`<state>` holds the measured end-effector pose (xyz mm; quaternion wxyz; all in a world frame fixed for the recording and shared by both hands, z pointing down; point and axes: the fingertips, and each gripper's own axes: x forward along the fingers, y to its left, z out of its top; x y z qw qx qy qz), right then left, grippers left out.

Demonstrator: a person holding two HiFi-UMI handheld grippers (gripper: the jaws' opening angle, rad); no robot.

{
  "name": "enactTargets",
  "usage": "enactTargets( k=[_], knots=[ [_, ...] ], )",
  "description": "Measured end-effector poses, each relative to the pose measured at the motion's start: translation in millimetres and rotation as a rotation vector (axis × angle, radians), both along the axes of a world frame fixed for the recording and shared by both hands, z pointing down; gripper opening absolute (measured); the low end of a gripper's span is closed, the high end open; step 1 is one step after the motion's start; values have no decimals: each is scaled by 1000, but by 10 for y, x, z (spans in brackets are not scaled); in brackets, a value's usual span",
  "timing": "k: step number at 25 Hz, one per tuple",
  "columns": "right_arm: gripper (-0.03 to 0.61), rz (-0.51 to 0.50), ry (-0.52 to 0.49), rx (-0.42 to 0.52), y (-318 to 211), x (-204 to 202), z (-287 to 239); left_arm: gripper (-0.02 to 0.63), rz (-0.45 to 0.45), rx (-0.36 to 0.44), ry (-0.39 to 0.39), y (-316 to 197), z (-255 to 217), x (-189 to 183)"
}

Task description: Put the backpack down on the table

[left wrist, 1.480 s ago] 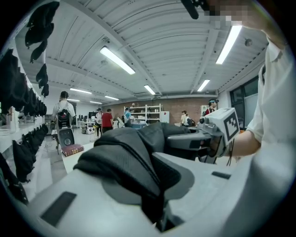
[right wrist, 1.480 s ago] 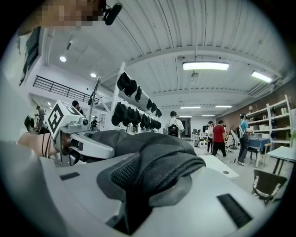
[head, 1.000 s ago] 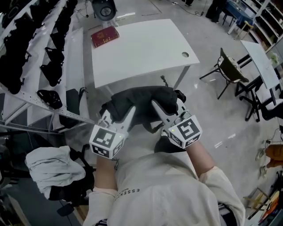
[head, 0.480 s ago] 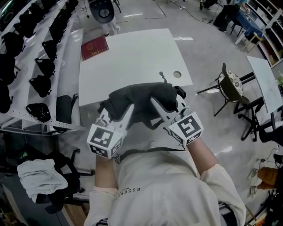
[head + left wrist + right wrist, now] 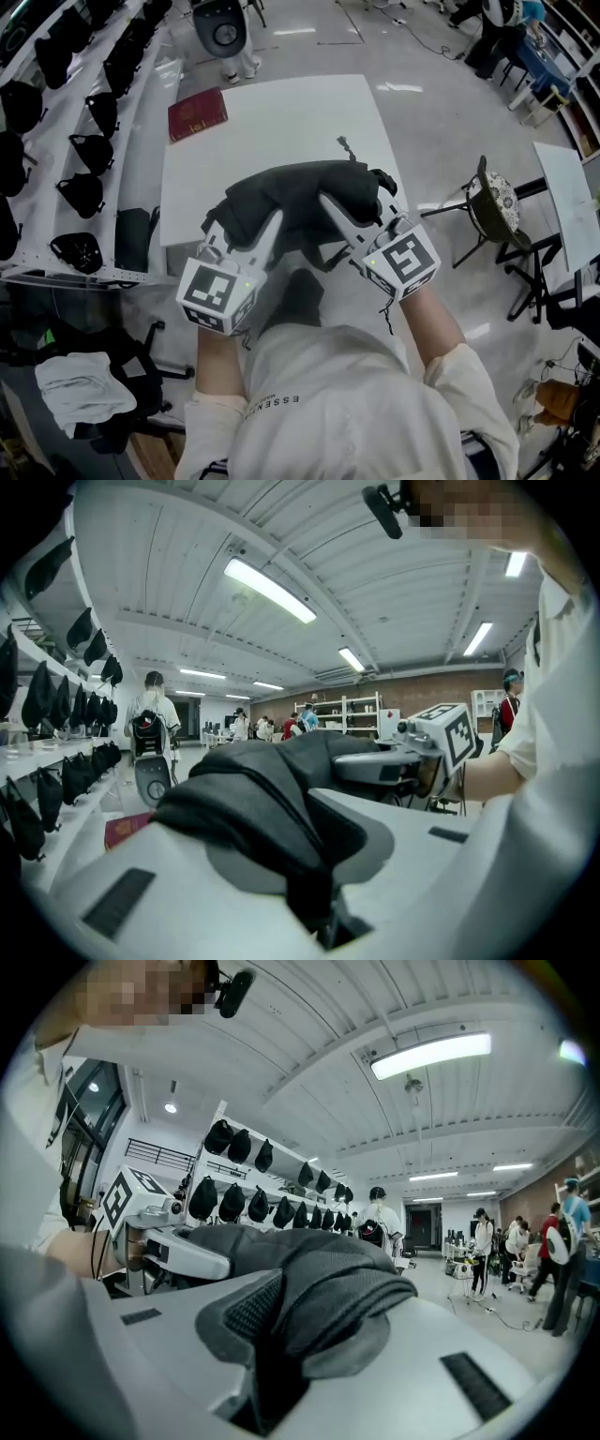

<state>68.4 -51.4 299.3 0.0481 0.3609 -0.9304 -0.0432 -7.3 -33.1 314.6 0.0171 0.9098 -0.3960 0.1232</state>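
Note:
A dark grey backpack (image 5: 300,199) hangs bunched between both grippers above the near part of the white table (image 5: 281,117). My left gripper (image 5: 246,230) is shut on a fold of its fabric at the left side. My right gripper (image 5: 342,220) is shut on a fold at the right. In the left gripper view the backpack's fabric (image 5: 253,794) is pinched between the white jaws, and the right gripper (image 5: 412,757) shows beyond it. The right gripper view has the mesh-lined fabric (image 5: 323,1288) clamped between its jaws. The backpack's underside is hidden, so I cannot tell whether it touches the table.
A red book (image 5: 197,114) lies at the table's far left corner. A rack of black bags (image 5: 80,141) runs along the left. A chair (image 5: 492,202) stands to the right of the table. People stand far off in the room.
Both grippers have carried the backpack forward, from in front of the table's near edge to above the tabletop. Their hold on it looks the same.

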Motion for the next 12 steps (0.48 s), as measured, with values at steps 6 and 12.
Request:
enactTargets(
  k=[6,12],
  knots=[
    [92,1,-3,16,-694,-44,-132,66,0,24,1,-695,-125,-46],
    [94,10,-1,1,-1452,-110,-169,66,8,18,2,-1456,-168,-114]
  ],
)
